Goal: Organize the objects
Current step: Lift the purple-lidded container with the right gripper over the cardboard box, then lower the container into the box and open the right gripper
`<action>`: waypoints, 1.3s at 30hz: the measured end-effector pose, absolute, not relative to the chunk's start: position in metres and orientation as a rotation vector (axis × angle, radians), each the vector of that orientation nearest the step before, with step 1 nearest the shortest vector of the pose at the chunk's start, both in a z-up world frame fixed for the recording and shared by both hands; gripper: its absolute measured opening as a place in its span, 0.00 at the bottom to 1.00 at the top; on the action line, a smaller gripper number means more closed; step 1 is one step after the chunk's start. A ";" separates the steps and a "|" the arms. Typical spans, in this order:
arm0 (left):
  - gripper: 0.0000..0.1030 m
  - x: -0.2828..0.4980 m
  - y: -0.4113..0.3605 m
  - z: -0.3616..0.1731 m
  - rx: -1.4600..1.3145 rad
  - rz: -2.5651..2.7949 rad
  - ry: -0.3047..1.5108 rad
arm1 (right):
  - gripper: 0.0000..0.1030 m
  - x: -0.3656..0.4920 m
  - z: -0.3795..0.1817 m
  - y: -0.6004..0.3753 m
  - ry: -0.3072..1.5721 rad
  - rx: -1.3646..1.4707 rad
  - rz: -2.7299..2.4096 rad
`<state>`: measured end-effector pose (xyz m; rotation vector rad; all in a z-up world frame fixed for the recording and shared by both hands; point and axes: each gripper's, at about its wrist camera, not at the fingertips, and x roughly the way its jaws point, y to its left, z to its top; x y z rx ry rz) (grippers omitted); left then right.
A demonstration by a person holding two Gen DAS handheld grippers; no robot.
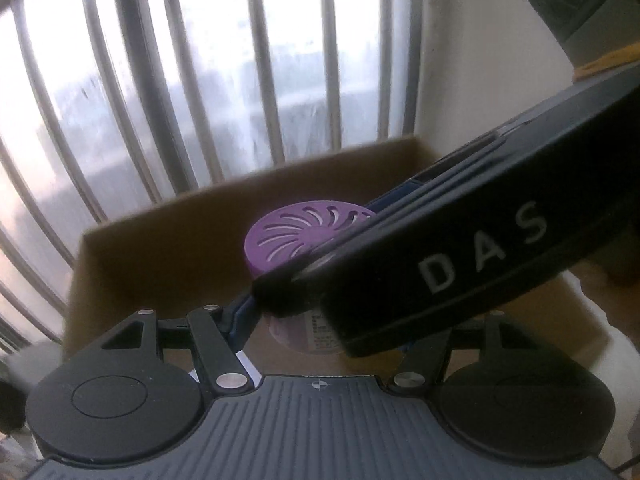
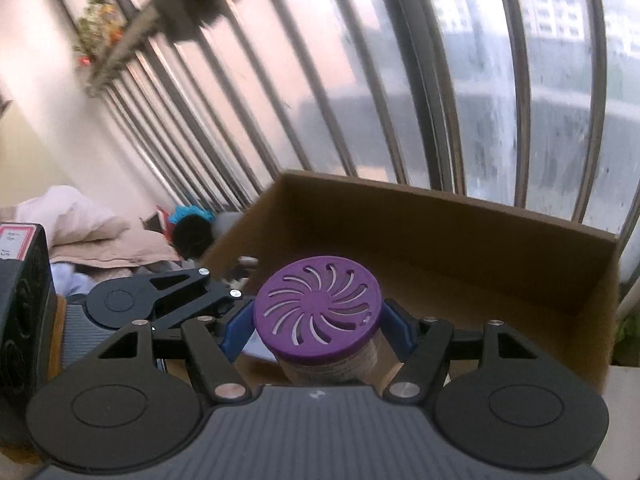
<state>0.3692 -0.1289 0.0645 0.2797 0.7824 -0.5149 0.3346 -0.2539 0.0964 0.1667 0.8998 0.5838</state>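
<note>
Above box [image 2: 440,240], right gripper [image 2: 316,332] tilts down (gripping jar [image 2: 316,308]).

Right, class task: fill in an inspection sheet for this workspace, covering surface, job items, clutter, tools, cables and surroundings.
Surface: hidden; no tabletop seen.
Job's things: purple-lidded jar, upright, apparently over the open cardboard box.
Clutter: pale bedding and a black speaker-like case, both left of the box.
Tools: right tool closed on the jar; left tool seems closed on it too, one finger hidden.
Cables: nothing seen.
Surroundings: barred window behind the box; plant by the wall.
</note>
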 end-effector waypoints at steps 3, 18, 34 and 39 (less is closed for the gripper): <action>0.66 0.406 -0.128 0.048 0.264 -0.514 0.859 | 0.69 0.367 0.074 -0.248 0.962 0.162 0.554; 0.84 0.480 -0.142 0.005 0.318 -0.466 1.062 | 0.71 0.423 0.004 -0.237 1.158 0.112 0.434; 0.98 0.382 -0.097 0.101 0.196 -0.443 0.886 | 0.84 0.311 0.111 -0.286 0.887 0.265 0.523; 1.00 0.320 -0.038 0.137 0.083 -0.432 0.744 | 0.87 0.230 0.141 -0.302 0.731 0.282 0.612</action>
